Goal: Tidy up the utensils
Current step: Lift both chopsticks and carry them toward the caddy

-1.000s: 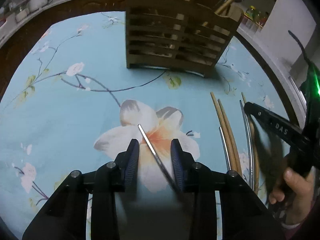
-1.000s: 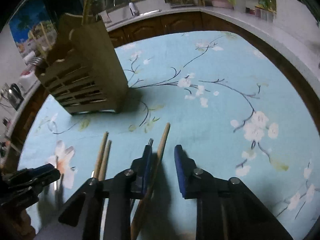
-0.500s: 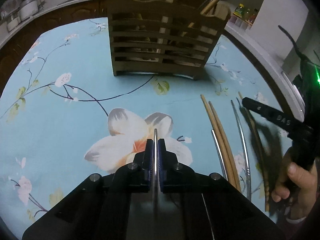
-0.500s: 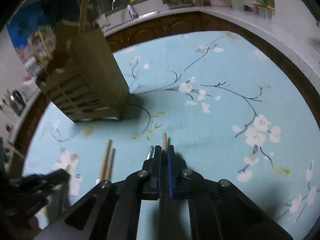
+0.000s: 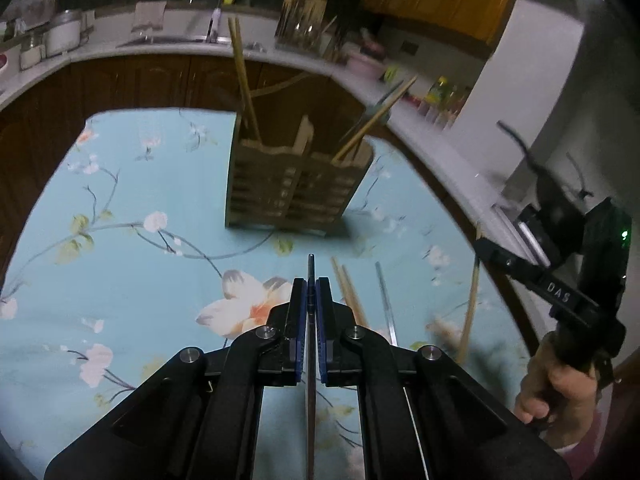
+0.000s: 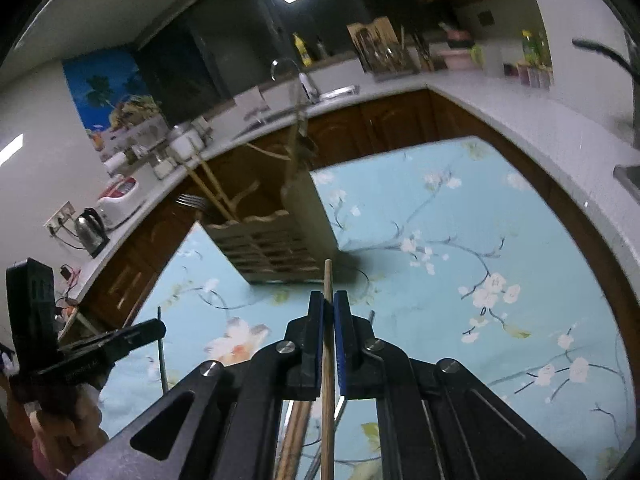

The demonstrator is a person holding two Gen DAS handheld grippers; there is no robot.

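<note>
The left claw (image 5: 311, 288) pinches a metal chopstick (image 5: 310, 270) that juts past its tips at frame centre, the right claw (image 6: 328, 300) likewise pinches a wooden chopstick (image 6: 327, 276), both below the wooden holder (image 5: 288, 188).

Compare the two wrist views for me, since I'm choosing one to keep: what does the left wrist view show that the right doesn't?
Only the left wrist view shows the thin metal chopstick clamped in the left gripper, plus two wooden chopsticks lying on the cloth. Only the right wrist view shows the round wooden chopstick clamped in the right gripper, plus a steel kettle on the counter. Both show the slatted wooden utensil holder on the blue floral tablecloth.
</note>
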